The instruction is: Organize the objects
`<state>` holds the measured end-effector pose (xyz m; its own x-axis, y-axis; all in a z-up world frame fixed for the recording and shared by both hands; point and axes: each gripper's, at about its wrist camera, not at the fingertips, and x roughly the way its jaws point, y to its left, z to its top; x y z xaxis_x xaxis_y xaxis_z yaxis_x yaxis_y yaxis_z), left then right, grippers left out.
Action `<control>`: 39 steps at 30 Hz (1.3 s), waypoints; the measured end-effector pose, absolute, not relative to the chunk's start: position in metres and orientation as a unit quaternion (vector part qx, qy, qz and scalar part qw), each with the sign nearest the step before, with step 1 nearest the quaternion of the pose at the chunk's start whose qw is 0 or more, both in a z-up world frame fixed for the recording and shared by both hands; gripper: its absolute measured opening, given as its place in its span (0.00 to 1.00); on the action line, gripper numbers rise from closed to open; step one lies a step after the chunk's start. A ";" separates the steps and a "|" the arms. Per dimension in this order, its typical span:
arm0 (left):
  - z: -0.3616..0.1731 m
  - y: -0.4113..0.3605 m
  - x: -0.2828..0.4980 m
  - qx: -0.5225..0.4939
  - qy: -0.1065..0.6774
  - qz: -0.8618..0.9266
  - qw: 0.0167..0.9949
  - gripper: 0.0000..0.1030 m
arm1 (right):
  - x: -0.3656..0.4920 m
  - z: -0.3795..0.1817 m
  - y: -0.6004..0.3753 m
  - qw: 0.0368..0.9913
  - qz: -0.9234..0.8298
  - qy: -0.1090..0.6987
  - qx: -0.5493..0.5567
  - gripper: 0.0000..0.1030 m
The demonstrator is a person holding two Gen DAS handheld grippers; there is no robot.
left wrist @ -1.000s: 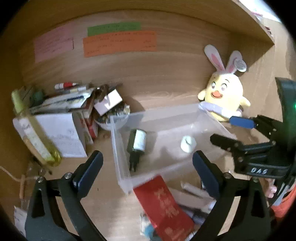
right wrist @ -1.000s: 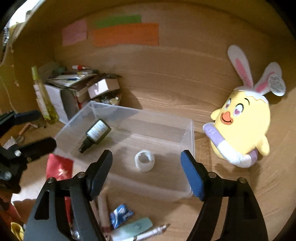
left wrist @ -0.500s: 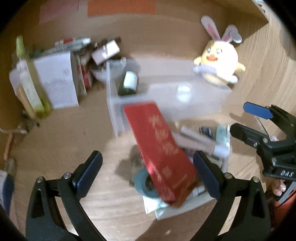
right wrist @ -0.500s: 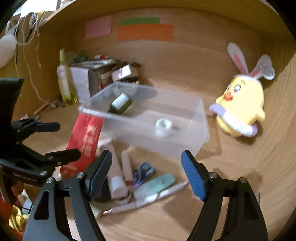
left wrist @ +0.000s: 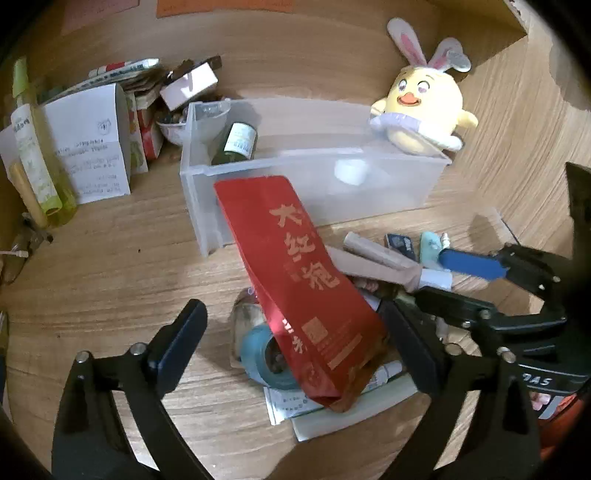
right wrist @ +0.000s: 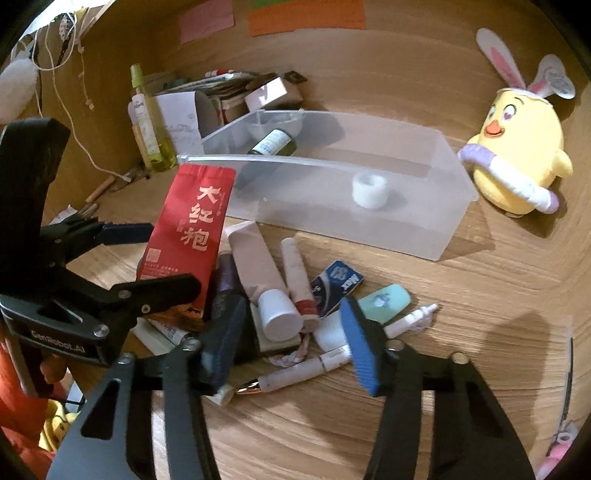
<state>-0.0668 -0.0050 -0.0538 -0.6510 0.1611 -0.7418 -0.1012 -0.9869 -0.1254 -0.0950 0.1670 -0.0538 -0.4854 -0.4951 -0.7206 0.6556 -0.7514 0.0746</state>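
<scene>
A clear plastic bin stands on the wooden desk, holding a dark green bottle and a small white cup. In front of it lies a pile: a red tea pouch leaning against the bin, beige tubes, a blue packet, a mint case, pens and a blue tape roll. My left gripper is open around the pouch's lower end. My right gripper is open over the tubes' caps.
A yellow plush chick sits right of the bin. A yellow-green bottle, a white paper box and stacked clutter stand at the back left. Sticky notes hang on the back wall.
Both grippers have pulled back from above the bin and dropped down toward the pile in front of it. The bin's contents have not moved.
</scene>
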 end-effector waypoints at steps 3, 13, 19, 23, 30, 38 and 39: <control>-0.055 -0.005 -0.068 -0.417 -0.043 0.903 0.090 0.68 | -0.096 -0.056 0.166 0.340 -0.853 0.105 0.382 0.31; -0.035 -0.001 -0.049 -0.367 -0.036 0.926 0.077 0.29 | -0.092 -0.043 0.184 0.335 -0.866 0.085 0.361 0.22; -0.038 0.019 -0.048 -0.379 -0.005 0.920 0.102 0.29 | -0.087 -0.047 0.186 0.340 -0.861 0.094 0.367 0.22; -0.049 0.023 -0.056 -0.397 -0.016 0.911 0.108 0.29 | -0.086 -0.052 0.179 0.343 -0.857 0.100 0.371 0.22; -0.046 0.024 -0.052 -0.377 -0.004 0.922 0.086 0.23 | -0.089 -0.048 0.179 0.342 -0.865 0.086 0.356 0.20; -0.017 0.012 -0.038 -0.331 -0.023 0.941 0.070 0.19 | -0.080 -0.039 0.183 0.339 -0.872 0.093 0.341 0.19; -0.013 0.010 -0.038 -0.327 -0.026 0.942 0.073 0.00 | -0.078 -0.037 0.185 0.341 -0.873 0.091 0.338 0.18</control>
<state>-0.0377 0.0100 -0.0134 -0.7755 0.1544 -0.6122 -0.1202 -0.9880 -0.0970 -0.0781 0.1847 -0.0370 -0.5396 -0.5329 -0.6518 0.6564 -0.7511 0.0707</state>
